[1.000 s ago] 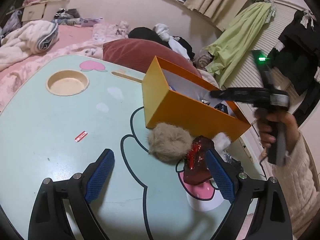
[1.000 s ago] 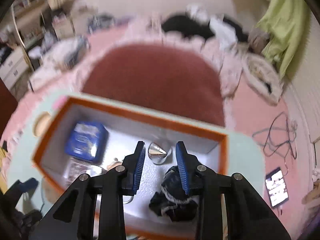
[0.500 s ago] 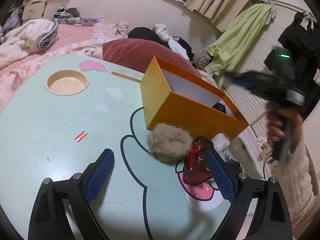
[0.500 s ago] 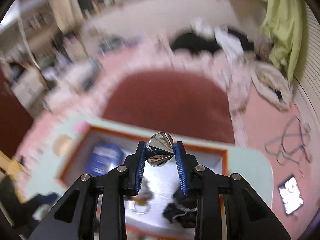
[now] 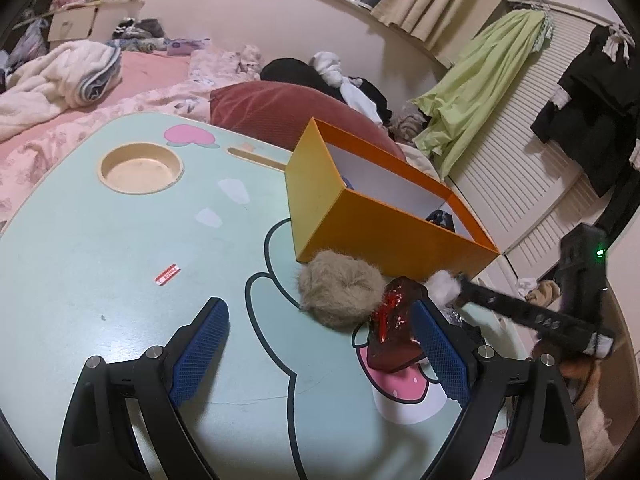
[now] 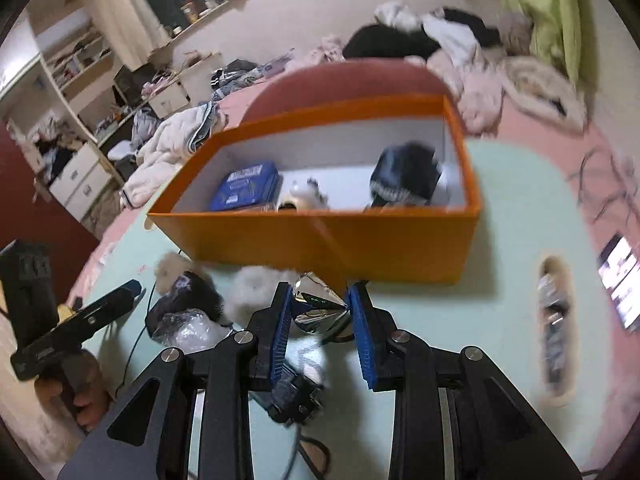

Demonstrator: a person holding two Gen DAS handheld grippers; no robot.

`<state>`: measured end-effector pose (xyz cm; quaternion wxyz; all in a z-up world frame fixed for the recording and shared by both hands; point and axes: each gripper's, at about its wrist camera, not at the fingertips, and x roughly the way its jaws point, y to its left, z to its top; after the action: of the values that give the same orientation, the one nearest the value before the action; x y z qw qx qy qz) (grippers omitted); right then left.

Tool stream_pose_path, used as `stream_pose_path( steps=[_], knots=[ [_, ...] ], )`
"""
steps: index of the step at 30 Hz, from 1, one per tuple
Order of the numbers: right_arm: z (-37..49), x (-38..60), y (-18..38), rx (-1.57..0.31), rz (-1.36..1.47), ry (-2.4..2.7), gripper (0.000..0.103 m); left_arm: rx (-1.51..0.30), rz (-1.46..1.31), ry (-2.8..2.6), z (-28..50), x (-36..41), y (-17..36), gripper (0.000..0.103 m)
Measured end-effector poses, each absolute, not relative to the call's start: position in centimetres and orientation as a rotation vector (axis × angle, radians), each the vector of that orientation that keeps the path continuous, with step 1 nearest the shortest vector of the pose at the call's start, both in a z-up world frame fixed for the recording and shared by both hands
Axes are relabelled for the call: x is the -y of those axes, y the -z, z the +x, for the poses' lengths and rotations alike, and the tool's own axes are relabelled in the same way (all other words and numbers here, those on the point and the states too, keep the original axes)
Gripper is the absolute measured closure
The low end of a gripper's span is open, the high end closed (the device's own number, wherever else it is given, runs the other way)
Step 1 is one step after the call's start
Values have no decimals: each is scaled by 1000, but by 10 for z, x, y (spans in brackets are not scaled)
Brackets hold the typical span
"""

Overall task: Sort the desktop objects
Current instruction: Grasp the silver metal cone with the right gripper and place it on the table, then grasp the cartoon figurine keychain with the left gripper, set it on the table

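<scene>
Table point(image 5: 120, 248) fills the lower left of the left view; orange box point(image 6: 320, 236) sits mid-frame in the right view. Left gripper point(image 5: 320, 344) is spread wide, empty. Right gripper point(image 6: 320, 312) is clamped on the silver cone point(image 6: 316, 308), low centre, outside the box. Judged step: transfer; next, placement is needed.

Home bedroom, lived-in & messy. Bed point(image 5: 152, 76) w/ pink sheets, a white blanket point(image 5: 60, 76) bunched on it, red cushion point(image 5: 280, 108) at the edge. Clothes piled along the wall; green dress point(image 5: 492, 76) & black outfit point(image 5: 588, 92) hang on louvered closet doors point(image 5: 516, 184). Curtains point(image 5: 424, 8) up top. Low mint cartoon table point(image 5: 100, 240) by the bed, shelves & drawers point(image 6: 76, 176) to one side.
</scene>
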<state>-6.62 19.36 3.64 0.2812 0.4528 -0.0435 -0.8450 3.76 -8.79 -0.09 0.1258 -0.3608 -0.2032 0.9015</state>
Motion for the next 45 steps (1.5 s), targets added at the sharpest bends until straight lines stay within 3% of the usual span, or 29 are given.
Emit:
stream_pose_path(
  steps=[4,8,9,18,22,24,26,32,39,42,43,45],
  knots=[
    [-71,-187,-32,192,1217,2193,69,570,-1012,-2649,40,88,-6,11],
    [-58,-195,-35,241,1133,2252,39,554,-1018,-2646,35,86,-14,11],
    [-51,-198,-36,257,1100,2275,36,555,-1017,-2633,33,85,-17,11],
    [-24,-219,-37,300,992,2363,36,462,-905,-2562,-7,59,-76,11],
    [-28,-215,-34,296,1016,2339,36,383,-1062,-2522,-49,33,-86,11],
    [-27,-216,-35,300,1008,2340,36,347,-1158,-2484,-70,21,-81,22],
    [-27,-216,-34,307,1006,2341,36,301,-1250,-2435,-88,8,-72,43],
    [-28,-219,-32,327,1014,2334,36,244,-1442,-2305,-121,-28,-39,45],
    [-27,-219,-31,331,1017,2330,36,23,-1611,-2265,-139,-65,-8,45],
    [-28,-218,-31,339,1021,2330,36,22,-1585,-2252,-138,-68,-6,45],
    [-28,-218,-30,341,1023,2330,36,31,-1578,-2251,-138,-67,-6,48],
    [-29,-219,-30,346,1029,2326,36,78,-1578,-2218,-138,-64,-7,64]
  ],
)
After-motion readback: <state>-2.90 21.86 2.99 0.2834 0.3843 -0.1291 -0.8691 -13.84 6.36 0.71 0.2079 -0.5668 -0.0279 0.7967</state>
